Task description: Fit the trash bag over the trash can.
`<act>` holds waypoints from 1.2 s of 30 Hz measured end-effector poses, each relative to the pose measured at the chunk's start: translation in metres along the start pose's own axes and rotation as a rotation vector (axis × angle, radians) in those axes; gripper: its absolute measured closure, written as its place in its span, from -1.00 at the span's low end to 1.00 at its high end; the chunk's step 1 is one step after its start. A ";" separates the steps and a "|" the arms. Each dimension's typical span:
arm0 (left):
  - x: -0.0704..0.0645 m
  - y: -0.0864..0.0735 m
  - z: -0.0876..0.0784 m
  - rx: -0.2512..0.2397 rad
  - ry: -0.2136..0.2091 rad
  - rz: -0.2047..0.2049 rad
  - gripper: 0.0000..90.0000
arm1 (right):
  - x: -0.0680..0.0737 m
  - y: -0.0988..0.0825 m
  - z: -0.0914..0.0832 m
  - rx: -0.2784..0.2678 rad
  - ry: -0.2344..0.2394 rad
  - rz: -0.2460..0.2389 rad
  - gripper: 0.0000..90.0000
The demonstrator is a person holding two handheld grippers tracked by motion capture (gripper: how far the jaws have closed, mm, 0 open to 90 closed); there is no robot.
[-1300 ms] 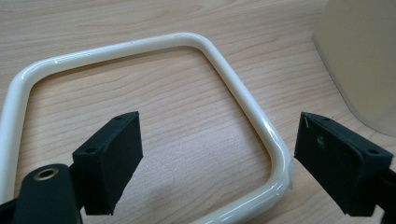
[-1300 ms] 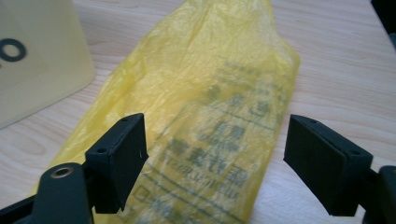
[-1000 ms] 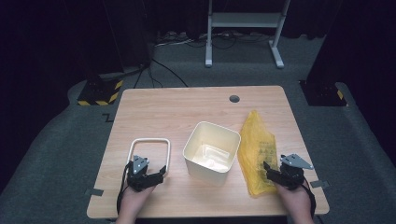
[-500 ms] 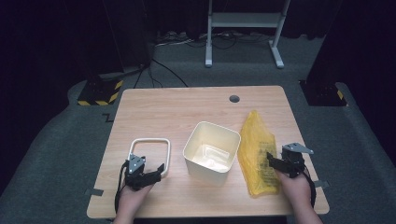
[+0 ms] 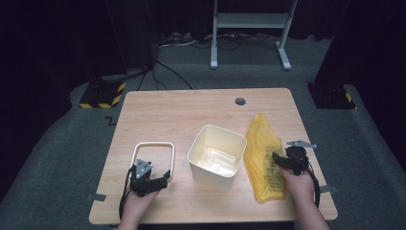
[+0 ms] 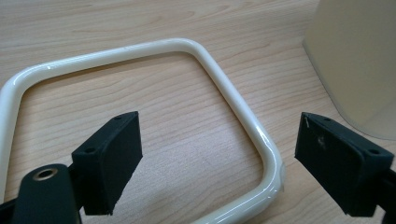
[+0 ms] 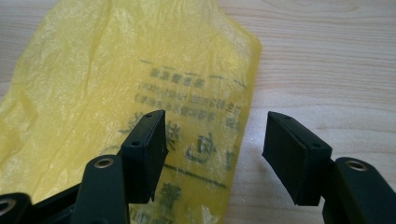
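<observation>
The yellow plastic bag lies flat on the table, directly under and ahead of the right hand-held gripper, its near edge passing between that hand-held gripper's two black jaws. In the right gripper view the bag shows dark printed characters, and the right hand-held gripper straddles its border: one jaw stands over the plastic, the other over bare wood just beside it. The jaws have just been closing, yet a clear gap remains and neither pad presses on the film, so the grip is released. Just beyond the bag, on the side away from the right hand-held gripper, stands a cream square bin, upright and open at the top. The left hand-held gripper rests on the table well apart from the right one, its jaws spread wide and grasping nothing. In the left gripper view a cream rounded-square frame lies flat on the wood, one rounded corner between the jaws of the left hand-held gripper without touching either pad, and the bin's wall rises just past the frame.
</observation>
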State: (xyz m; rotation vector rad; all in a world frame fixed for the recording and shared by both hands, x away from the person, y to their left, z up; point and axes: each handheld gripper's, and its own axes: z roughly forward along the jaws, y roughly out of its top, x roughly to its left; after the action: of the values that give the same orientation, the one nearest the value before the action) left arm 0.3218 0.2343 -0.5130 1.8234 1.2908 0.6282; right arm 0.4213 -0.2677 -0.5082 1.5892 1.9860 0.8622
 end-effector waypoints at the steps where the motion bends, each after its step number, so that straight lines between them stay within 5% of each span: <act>1: 0.000 0.000 0.000 0.000 0.000 0.000 -0.67 | 0.000 0.000 0.000 0.000 0.000 0.000 -0.13; 4: 0.001 0.000 -0.001 -0.003 0.003 -0.004 -0.67 | 0.004 -0.002 0.005 0.016 -0.037 -0.022 -0.15; 12: -0.002 0.000 -0.001 0.000 0.004 0.010 -0.67 | 0.003 0.000 0.008 0.029 -0.038 -0.028 -0.09; 21: -0.003 0.000 -0.001 0.004 0.001 0.020 -0.67 | 0.014 0.002 0.007 0.035 -0.033 -0.070 0.78; 23: -0.004 0.000 -0.001 0.001 0.002 0.024 -0.67 | 0.017 0.000 0.007 0.023 -0.038 -0.088 0.96; 28: -0.005 -0.001 0.002 0.011 -0.007 0.021 -0.67 | 0.015 -0.004 0.006 -0.009 -0.032 -0.085 1.00; 36: -0.003 0.001 -0.003 -0.035 -0.020 0.001 -0.66 | 0.013 -0.010 -0.019 -0.179 -0.056 -0.040 0.99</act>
State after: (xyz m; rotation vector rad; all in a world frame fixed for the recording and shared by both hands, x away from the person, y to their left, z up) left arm 0.3194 0.2326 -0.5107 1.7975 1.2581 0.6280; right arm 0.3979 -0.2599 -0.5018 1.4526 1.8407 0.9413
